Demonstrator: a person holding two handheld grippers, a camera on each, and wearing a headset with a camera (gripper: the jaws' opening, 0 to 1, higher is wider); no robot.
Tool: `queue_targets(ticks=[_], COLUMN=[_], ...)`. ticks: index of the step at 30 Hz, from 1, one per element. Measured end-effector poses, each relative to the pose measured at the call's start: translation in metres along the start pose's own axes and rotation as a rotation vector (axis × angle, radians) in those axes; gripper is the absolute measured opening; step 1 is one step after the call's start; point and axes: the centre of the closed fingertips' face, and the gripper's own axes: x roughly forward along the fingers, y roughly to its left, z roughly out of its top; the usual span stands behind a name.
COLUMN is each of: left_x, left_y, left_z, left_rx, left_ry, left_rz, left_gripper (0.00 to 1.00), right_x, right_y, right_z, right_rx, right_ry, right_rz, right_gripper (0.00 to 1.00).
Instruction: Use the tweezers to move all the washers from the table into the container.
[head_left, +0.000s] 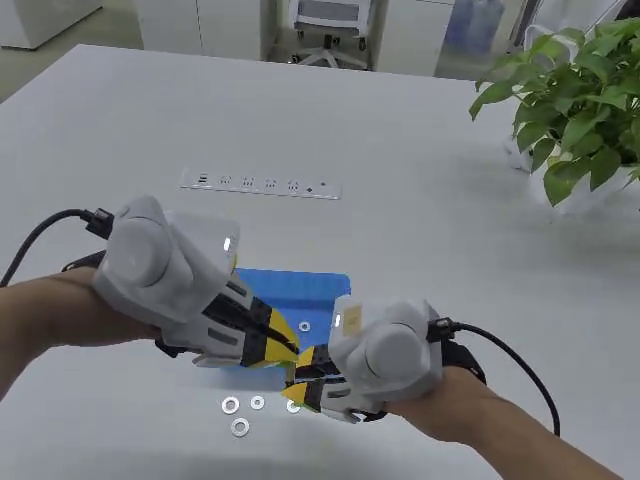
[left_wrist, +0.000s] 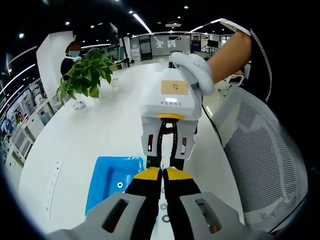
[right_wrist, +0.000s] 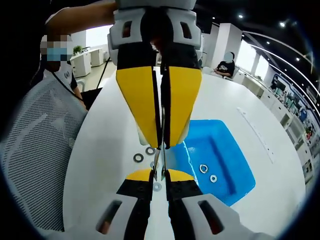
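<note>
- Early days on this one, I'd say. The blue container (right_wrist: 222, 147) has just two washers (right_wrist: 203, 168) lying on its floor in the right gripper view.
- About four loose washers (head_left: 231, 405) sit on the white surface (head_left: 420, 230), bunched just beside the container's near edge and right under the grippers.
- The tweezers (right_wrist: 159, 159) are up off the surface. They're a thin metal sliver running between the two grippers, which meet nose to nose above that bunch.
- The left gripper (right_wrist: 161, 144) has its fingers pressed together on one end of the tweezers.
- The right gripper (right_wrist: 160, 176) has its fingers nearly together around the other end. I can't tell if they're actually pinching it.
- What's left is pretty much every loose washer. My guess is the hold on the tweezers is getting sorted before the next pick.
</note>
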Motion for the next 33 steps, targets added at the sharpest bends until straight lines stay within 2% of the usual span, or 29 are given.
queue_targets(ticks=[13,33], left_x=[0.011,0.017], left_y=[-0.005,-0.007], left_z=[-0.01,-0.02], left_rx=[-0.012,-0.028], left_ry=[0.006,0.014], left_rz=[-0.031,-0.049], left_gripper=[0.06,0.06], right_x=[0.006,0.015], right_y=[0.006,0.008], right_z=[-0.013,-0.022], right_rx=[0.021,0.039], right_ry=[0.008,0.011], right_rz=[0.005,0.017], right_gripper=[0.12,0.12])
